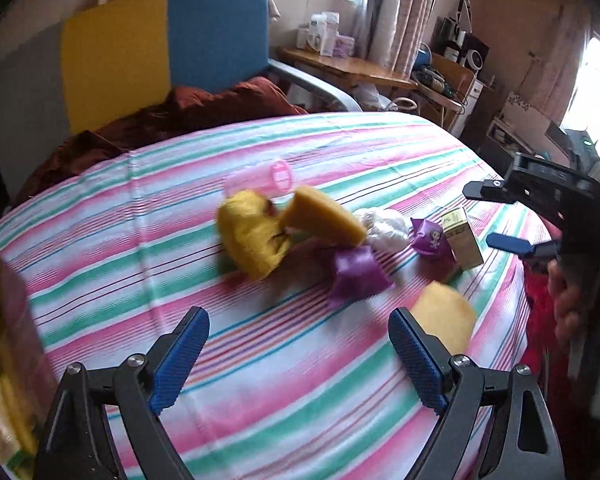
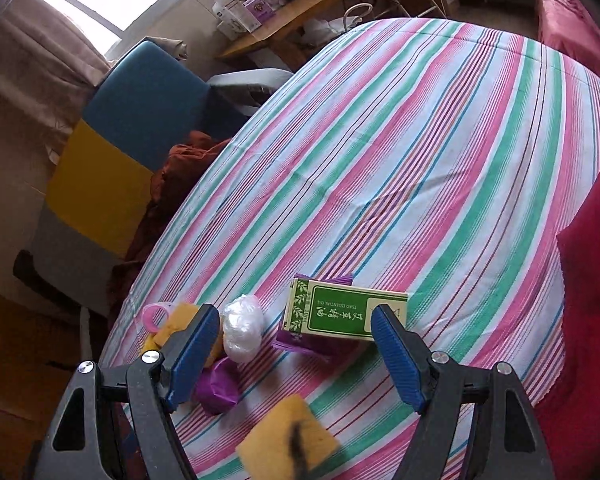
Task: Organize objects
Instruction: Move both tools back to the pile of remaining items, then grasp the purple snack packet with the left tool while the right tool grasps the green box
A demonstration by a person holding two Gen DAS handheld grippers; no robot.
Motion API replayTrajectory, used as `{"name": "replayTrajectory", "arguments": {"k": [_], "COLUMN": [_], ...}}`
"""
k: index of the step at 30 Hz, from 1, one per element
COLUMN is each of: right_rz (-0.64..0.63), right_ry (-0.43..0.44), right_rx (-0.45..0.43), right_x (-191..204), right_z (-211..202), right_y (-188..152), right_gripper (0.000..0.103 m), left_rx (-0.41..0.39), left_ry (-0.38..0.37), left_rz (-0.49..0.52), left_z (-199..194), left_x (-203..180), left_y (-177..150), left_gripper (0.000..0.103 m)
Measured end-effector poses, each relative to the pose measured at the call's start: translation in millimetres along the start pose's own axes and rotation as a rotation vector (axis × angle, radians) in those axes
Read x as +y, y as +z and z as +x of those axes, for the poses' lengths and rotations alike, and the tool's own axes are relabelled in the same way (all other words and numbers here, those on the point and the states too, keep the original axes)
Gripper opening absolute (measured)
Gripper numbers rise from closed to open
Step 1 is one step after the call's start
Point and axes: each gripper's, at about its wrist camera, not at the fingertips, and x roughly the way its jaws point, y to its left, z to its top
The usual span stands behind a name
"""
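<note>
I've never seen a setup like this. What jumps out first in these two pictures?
The striped bedsheet in pink, green and white fills both views. On it lies a jumble: a yellow plush toy beside a yellow sponge wedge, purple packets, a white plastic ball and a green essential-oil box. Each view is framed below by blue-padded jaws, the left gripper and right gripper, both wide open and holding nothing.

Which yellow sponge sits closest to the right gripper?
The sponge with the dark streak, lying apart just under the open right gripper; the other sponge sits in the pile.
</note>
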Motion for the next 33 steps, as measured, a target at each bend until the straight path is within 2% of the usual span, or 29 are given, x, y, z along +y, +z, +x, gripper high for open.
{"name": "replayTrajectory", "arguments": {"k": [7,10,12,15,18,25,33], "right_rz": [-0.008,-0.007,0.002,0.013,0.015,0.042,0.067], "right_ry": [0.015,0.005,0.0,-0.005,-0.027,-0.097,-0.134], "right_rx": [0.023,0.021,0.019,0.025,0.03,0.025,0.073], "right_x": [1,1,1,-3,-6,-14,-22], "right_z": [5,7,13,14,17,22,35], "right_y": [-1,0,6,7,7,10,7], "right_gripper": [0.08,0.08,0.08,0.08,0.08,0.08,0.08], "left_rx": [0.053,0.094,0.116,0.13,0.094,0.038,0.03], "left_ry": [-0.027,-0.029,-0.022,-0.021,-0.011,-0.012,-0.043], "left_rz": [0.01,0.025,0.042,0.029,0.066,0.132,0.072], "left_z": [52,75,88,103,99,70,30], "left_x": [-21,-28,-32,-30,-29,-22,-1], "left_y": [25,33,37,38,31,-10,-50], "left_gripper": [0.088,0.073,0.058,0.044,0.038,0.037,0.036]}}
